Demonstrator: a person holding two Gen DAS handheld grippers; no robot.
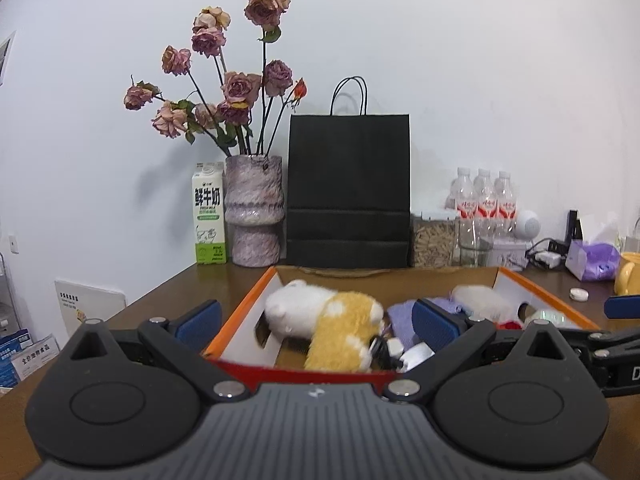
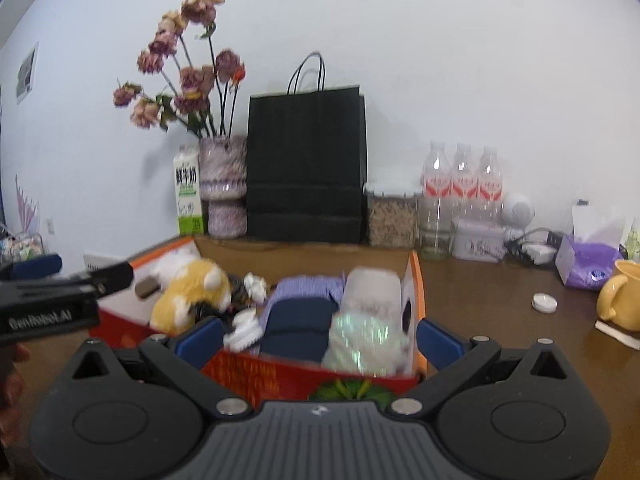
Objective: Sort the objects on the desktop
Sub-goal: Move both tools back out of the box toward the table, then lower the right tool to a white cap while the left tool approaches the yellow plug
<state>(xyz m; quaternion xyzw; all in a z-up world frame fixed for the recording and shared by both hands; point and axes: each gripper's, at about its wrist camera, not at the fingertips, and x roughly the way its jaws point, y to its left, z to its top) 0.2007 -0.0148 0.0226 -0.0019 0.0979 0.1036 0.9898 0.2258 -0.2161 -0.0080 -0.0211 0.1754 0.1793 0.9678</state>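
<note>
Left gripper (image 1: 316,322): we find the jaws spread wide and holding nothing, with the blue pads (image 1: 199,319) poised above the near rim of the box
Right gripper (image 2: 318,338): likewise wide open and empty, its pads either side of the box's right half; in the left wrist view we see part of it at the right edge (image 1: 616,344)
Box (image 1: 240,312): open cardboard, orange-edged with a red front wall, resting on the brown desk (image 1: 192,284) directly ahead of both grippers
Box contents, left part: a white and yellow plush toy (image 1: 332,320) lying on its side, with a white charger and dark cable (image 1: 390,350) touching its lower end
Box contents, right part: a lilac cloth (image 2: 308,286), a dark blue item (image 2: 298,328), a pale shimmering wrapped bundle (image 2: 364,344) and a white fluffy object (image 2: 372,284) (this view is blurred, so we cannot tell these more closely)
Still on the desk: a small white round disc (image 2: 544,303) well right of the box, near a yellow mug (image 2: 622,300) and a purple tissue pack (image 2: 588,262)
Back row at the wall: milk carton (image 1: 209,218), vase of dried roses (image 1: 254,210), black paper bag (image 1: 349,190), a jar of brownish contents (image 1: 434,240), three water bottles (image 1: 484,198)
</note>
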